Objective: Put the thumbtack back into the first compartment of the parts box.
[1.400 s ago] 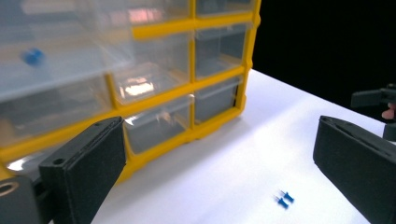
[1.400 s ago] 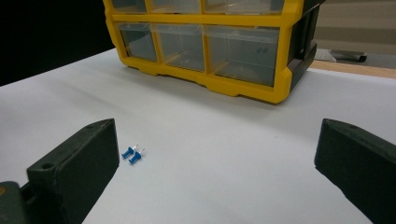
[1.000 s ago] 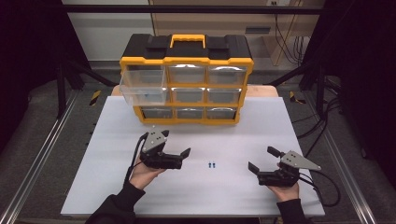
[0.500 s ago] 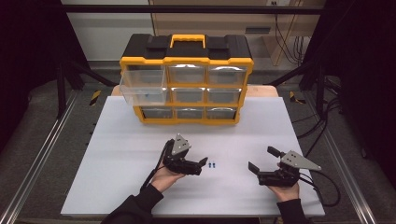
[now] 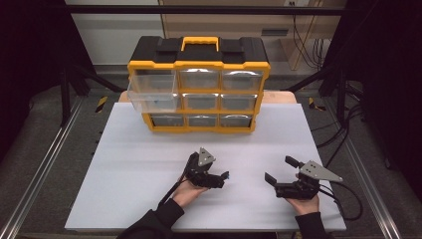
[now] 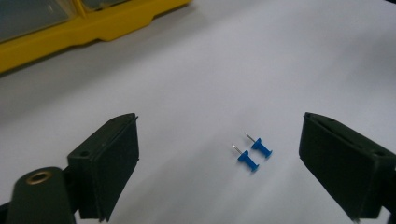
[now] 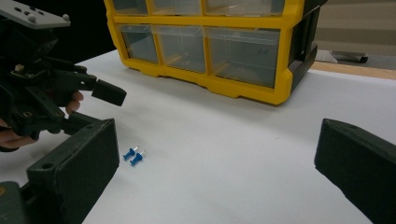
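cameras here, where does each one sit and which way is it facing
High view: above the person's side, facing forward and down on the white table and yellow drawer organizer; forearms, hands, left claw and right claw show.
Left gripper view: on the left claw, aimed down at two blue pushpins; own open jaws.
Right gripper view: on the right claw, low, facing the organizer; own open jaws, left claw, fingers.
Both gripper views share the pushpins.
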Available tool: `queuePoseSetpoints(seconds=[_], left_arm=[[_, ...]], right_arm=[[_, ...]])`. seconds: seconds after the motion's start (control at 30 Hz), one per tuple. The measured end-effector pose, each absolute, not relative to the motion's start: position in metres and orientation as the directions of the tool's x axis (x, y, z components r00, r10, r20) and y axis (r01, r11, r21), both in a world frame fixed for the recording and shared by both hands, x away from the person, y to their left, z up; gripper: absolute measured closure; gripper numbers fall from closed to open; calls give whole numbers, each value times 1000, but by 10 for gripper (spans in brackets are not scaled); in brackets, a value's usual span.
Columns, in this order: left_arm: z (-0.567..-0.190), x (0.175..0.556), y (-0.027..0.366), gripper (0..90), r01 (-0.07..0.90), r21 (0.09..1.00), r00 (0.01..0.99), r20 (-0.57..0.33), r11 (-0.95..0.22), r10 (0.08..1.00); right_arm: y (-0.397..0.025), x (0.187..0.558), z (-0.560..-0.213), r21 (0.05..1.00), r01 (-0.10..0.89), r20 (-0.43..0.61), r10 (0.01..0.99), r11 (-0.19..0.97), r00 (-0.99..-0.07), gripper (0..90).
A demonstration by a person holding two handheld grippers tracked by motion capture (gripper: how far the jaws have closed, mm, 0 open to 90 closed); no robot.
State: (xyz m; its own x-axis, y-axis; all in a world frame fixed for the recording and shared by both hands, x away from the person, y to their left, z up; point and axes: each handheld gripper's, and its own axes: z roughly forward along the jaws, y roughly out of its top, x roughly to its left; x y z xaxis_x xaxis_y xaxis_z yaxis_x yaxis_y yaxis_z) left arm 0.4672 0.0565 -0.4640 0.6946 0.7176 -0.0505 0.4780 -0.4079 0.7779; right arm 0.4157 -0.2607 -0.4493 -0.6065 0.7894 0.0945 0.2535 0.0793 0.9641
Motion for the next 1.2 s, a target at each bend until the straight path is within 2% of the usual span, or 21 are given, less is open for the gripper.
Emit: queuePoseSetpoints(seconds=[0.17,0.23,0.53,0.67,1.2], left_arm=[[-469,469,53,233,479,773,693,-41,-416,720],[-474,470,51,315,484,768,693,-45,-418,720],[-478,465,41,509,495,761,683,-41,-420,730],[-481,465,38,556,487,753,682,-12,-442,731],[-482,460,32,710,484,745,676,14,-459,737]], right_arm=[[-260,415,-449,964,256,100,790,74,-605,5],[-260,416,-449,963,257,97,790,78,-605,6],[-261,415,-449,963,258,102,789,73,-606,6],[-261,416,-449,964,253,93,792,79,-604,6],[-260,415,-448,964,258,112,792,59,-601,6]])
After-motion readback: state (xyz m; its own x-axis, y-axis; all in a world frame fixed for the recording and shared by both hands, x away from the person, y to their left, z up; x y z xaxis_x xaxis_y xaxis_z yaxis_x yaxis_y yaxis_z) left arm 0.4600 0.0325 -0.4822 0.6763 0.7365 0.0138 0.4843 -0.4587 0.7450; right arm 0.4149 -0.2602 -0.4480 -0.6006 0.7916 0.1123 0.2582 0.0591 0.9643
